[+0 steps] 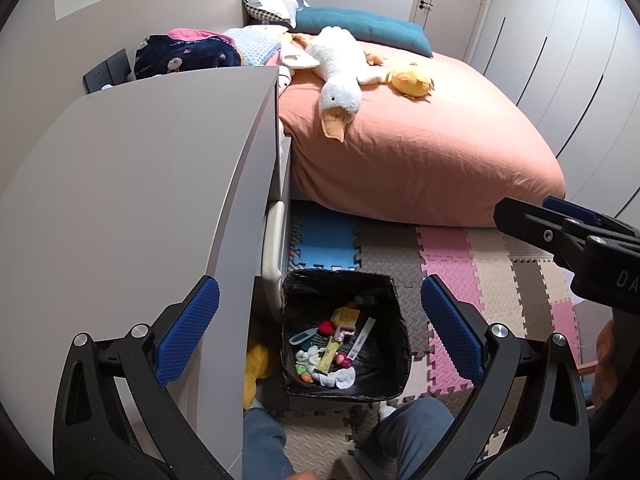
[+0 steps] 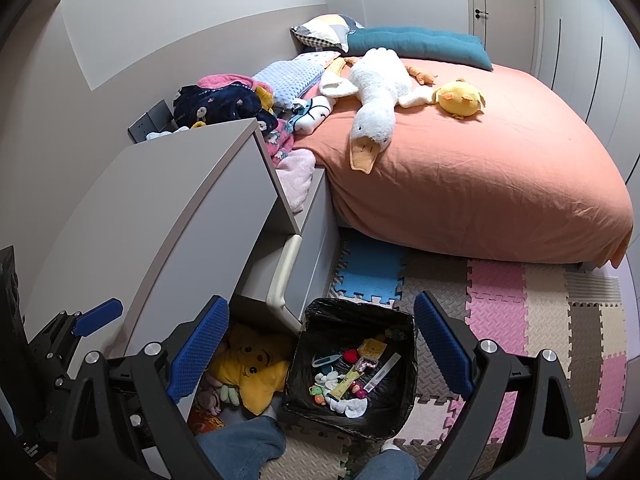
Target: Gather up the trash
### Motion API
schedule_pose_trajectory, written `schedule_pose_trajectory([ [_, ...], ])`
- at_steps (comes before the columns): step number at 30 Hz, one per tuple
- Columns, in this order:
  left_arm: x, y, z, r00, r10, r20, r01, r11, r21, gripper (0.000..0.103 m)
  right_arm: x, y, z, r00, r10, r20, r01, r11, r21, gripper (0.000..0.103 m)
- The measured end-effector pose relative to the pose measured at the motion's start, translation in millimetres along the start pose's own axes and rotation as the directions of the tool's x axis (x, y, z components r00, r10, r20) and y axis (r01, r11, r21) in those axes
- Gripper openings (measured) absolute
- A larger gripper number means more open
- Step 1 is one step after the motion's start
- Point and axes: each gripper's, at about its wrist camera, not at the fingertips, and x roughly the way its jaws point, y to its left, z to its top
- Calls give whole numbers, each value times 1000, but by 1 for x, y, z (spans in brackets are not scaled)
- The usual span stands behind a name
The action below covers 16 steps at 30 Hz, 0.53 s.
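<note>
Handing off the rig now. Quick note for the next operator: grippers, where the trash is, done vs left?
Left gripper: open, empty, above the bin.
Right gripper: open, empty, also above it.
Trash bin, black liner, sits on the foam mat by the grey cabinet; wrappers, tissue and small bits lie inside.
Done: trash binned.
Left: no loose trash visible on mat or cabinet top; check out-of-view areas.

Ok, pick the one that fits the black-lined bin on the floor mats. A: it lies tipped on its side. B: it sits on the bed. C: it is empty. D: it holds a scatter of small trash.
D: the bin stands upright on the foam mats, with small wrappers and bits lying on its bottom.
</note>
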Motion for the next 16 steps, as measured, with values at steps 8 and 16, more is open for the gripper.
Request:
schedule_pose_trajectory([
  [8, -3, -3, 2, 999, 28, 29, -29, 999, 26, 97, 0, 1, 0, 1000, -1, -1, 1, 1000, 1, 94],
  [16, 2, -7, 1, 1000, 18, 4, -18, 999, 44, 97, -1, -3, -1, 1000, 0, -2, 0, 1000, 1, 94],
])
